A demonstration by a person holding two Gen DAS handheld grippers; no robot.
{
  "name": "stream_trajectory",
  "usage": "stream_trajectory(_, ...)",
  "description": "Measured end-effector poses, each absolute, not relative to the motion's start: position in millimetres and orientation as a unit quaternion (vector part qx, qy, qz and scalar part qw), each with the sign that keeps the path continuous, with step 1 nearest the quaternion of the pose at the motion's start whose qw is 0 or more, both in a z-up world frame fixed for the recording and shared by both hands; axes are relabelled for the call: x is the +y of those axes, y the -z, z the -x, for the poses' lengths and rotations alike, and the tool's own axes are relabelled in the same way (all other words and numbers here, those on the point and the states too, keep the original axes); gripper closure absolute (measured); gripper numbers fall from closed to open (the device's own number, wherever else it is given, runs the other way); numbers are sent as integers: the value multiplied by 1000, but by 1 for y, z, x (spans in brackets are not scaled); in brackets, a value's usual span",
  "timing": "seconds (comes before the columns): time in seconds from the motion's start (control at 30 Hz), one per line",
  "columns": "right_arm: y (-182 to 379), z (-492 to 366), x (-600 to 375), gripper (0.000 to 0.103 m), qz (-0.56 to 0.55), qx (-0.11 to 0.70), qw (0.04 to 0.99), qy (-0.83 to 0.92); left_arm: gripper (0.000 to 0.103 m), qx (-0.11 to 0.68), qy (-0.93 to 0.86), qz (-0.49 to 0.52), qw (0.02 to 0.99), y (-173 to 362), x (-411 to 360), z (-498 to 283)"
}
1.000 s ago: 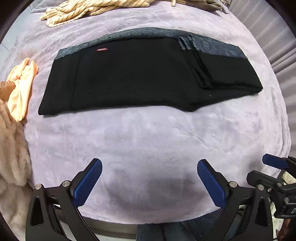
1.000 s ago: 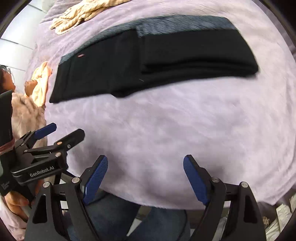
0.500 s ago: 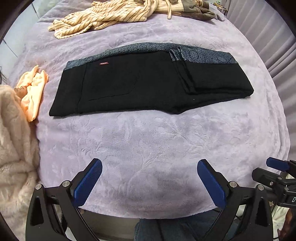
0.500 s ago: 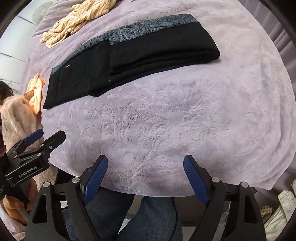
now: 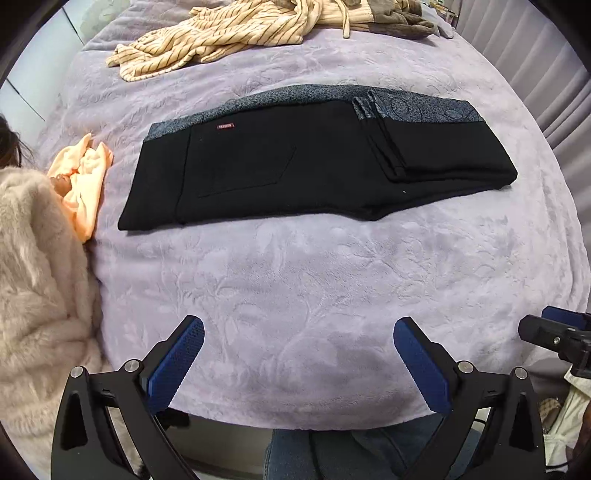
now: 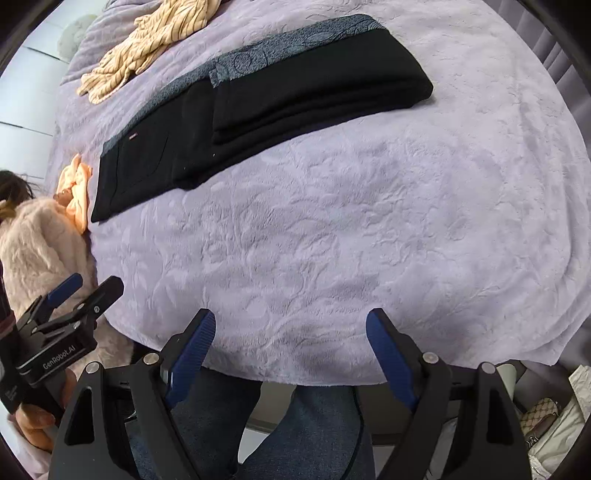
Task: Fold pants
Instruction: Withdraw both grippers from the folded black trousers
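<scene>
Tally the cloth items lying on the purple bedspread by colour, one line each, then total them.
Black: 1, the pants
Cream striped: 1, the striped garment
Orange: 1, the orange cloth
Grey-brown: 1, the grey-brown garment at the far edge
Total: 4

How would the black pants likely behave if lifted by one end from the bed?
The black pants would probably sag and unfold: they lie flat and limp, with the leg ends only loosely doubled back. Stacked layers suggest moderate weight. On the plush purple blanket they would likely drag rather than slide.
</scene>
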State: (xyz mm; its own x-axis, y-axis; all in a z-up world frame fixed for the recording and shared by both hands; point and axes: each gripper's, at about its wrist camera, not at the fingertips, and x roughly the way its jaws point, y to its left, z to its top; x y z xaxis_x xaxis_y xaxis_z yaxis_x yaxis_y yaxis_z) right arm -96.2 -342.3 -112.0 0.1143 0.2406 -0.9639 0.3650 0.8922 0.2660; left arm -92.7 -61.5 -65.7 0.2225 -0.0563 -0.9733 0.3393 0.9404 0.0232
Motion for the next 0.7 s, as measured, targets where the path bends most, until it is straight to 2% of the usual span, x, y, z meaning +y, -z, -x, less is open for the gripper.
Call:
stream_trajectory(0.33, 111, 46, -317, 17, -220, 663, 713, 52, 0, 609, 121, -97, 778, 68, -19, 36)
stream_trajectory(0.7, 129, -3, -269, 17, -202, 694, 688, 65, 0, 654, 135, -78, 741, 103, 18, -9)
